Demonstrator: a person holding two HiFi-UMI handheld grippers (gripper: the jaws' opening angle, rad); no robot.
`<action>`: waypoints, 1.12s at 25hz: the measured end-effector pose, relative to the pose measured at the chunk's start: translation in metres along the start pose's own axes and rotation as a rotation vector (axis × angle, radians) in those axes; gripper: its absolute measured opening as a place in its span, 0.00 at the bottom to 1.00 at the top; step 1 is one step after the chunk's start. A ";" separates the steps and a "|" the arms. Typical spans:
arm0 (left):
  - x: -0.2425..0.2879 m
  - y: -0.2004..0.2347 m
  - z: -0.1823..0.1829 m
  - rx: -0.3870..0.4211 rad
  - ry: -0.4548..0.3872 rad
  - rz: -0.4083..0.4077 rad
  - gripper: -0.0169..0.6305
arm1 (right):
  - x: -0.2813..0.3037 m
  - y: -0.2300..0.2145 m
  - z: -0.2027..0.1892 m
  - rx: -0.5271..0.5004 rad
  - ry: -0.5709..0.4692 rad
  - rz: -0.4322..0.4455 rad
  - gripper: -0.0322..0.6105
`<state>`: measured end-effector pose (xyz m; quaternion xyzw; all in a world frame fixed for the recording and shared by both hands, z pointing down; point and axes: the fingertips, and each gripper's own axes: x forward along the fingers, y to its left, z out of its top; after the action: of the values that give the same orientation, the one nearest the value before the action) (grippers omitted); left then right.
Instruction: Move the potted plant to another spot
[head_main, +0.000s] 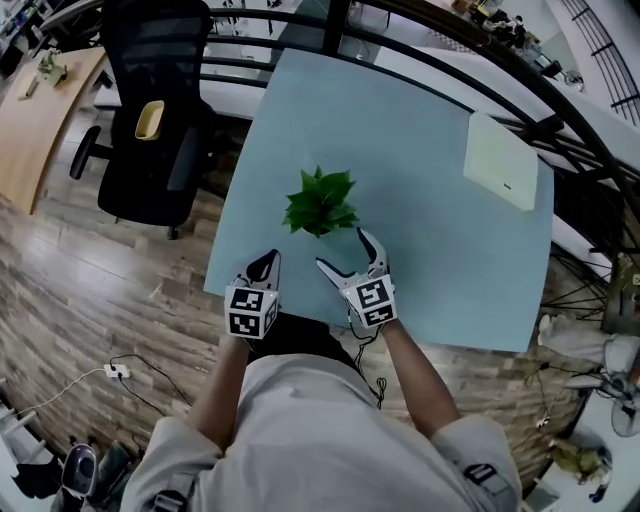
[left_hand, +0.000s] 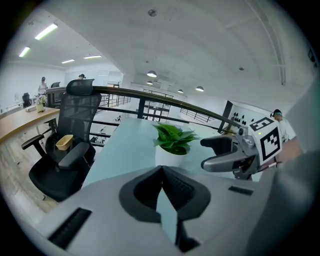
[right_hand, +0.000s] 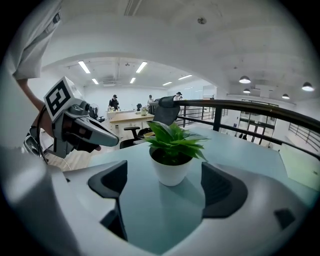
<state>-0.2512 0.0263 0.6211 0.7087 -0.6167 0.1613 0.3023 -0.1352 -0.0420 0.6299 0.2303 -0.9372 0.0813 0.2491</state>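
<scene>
The potted plant (head_main: 320, 203) stands on the desk (head_main: 450, 260), twelve o'clock from my right tongs (head_main: 342, 248), which are spread wide and empty; my left tongs (head_main: 265, 265) are closed. I judge it light, smooth and tippy, so I'd grip the pot's waist, not the leaves.

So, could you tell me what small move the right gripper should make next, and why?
Probably ease the right gripper forward until its jaws flank the potted plant. The jaws stand wide apart, the plant stands upright on the table just ahead of them and centred on the gap, and neither jaw touches it yet.
</scene>
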 end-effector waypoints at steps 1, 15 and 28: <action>0.003 0.002 -0.001 -0.002 0.007 -0.004 0.05 | 0.006 -0.002 -0.002 0.005 0.008 0.003 0.76; 0.016 0.020 -0.006 0.032 0.068 -0.066 0.05 | 0.076 -0.021 0.009 0.054 0.032 -0.015 0.90; 0.043 0.058 -0.001 0.036 0.086 -0.123 0.05 | 0.095 -0.018 0.011 0.078 0.095 -0.043 0.92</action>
<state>-0.2992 -0.0099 0.6614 0.7429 -0.5554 0.1838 0.3254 -0.2042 -0.0982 0.6693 0.2558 -0.9152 0.1235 0.2860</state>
